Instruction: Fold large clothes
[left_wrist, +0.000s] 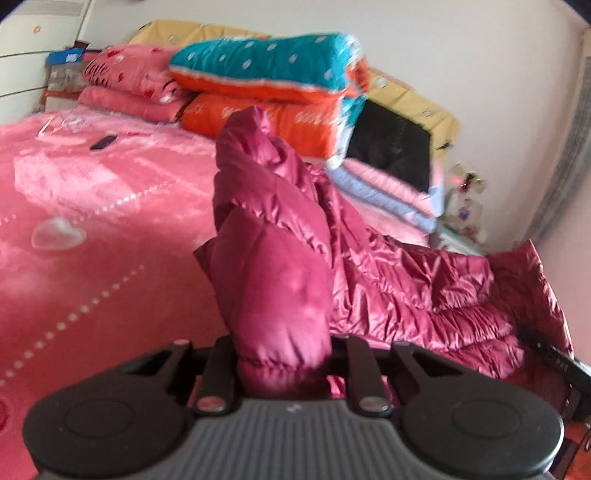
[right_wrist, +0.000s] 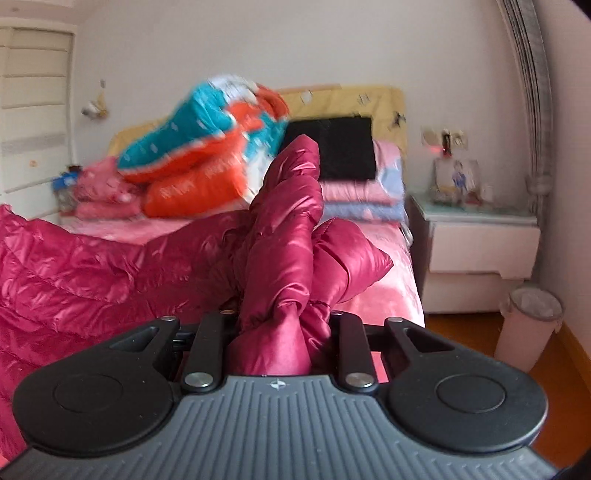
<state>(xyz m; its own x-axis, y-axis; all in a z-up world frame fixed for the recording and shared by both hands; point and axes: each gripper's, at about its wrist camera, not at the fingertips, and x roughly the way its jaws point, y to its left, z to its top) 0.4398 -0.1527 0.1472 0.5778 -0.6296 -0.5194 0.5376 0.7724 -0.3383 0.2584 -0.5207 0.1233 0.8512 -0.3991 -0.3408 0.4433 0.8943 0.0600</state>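
The magenta puffer jacket (left_wrist: 406, 288) is spread across the pink bed (left_wrist: 92, 221), each sleeve pinched: one by the left tool (left_wrist: 284, 365), one by the right tool (right_wrist: 280, 332). Folded quilts (left_wrist: 273, 74) are stacked at the far end.

Magenta quilted down jacket (left_wrist: 406, 288), shiny, puffy, horizontal stitch channels. Lies crumpled across near part of pink bed, body spread wide and wrinkled. Two ends bunched and lifted off bed, standing up as thick folds: one at near left (left_wrist: 273, 258), elastic cuff-like gathered edge at its near end; other at near right (right_wrist: 291, 236), twisted, pinched narrow near its base. Rest of fabric sags between them.
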